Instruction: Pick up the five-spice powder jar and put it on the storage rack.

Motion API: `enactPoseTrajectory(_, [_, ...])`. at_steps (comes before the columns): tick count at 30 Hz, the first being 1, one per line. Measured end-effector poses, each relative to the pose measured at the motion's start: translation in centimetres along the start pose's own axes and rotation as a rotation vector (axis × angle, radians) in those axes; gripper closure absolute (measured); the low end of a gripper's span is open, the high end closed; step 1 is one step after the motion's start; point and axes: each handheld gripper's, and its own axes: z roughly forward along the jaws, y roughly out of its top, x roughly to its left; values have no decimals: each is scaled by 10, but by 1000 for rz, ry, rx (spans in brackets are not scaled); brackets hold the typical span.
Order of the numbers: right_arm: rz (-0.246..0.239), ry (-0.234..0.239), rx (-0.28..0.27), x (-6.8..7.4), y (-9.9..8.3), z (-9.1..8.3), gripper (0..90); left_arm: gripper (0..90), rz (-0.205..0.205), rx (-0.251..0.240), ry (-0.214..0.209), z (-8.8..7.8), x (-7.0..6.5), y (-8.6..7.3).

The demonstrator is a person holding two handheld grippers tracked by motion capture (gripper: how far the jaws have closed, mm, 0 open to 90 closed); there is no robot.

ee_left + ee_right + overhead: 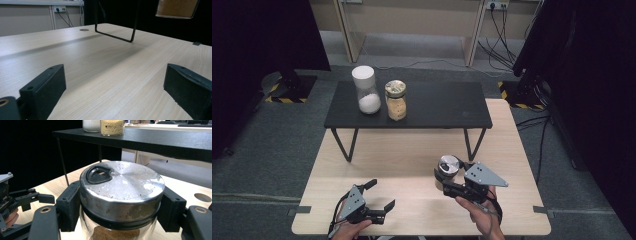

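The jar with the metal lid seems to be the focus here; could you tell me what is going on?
A person is working at a wooden table with a gripper in each hand. The right gripper is shut on the jar with the metal lid, which holds brown powder, near the front of the table. The left gripper is open and holds nothing, low over the table. Two other jars, a white-lidded jar and a jar of yellow grains, stand on the black shelf behind.
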Motion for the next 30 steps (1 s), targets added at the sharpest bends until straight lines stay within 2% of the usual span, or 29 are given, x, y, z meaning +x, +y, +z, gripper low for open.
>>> enactPoseTrajectory(12, [4,11,25,3,-7,6,316,33,2,3,-1,0,0,0])
enactPoseTrajectory(24, [0,10,20,3,-7,4,336,33,2,5,0,0,0,0])
enactPoseTrajectory(26, [-19,-1,18,3,-6,3,347,33,2,5,0,0,0,0])
enactPoseTrajectory(30, [-16,-18,7,5,-5,1,349,33,3,4,0,0,0,0])
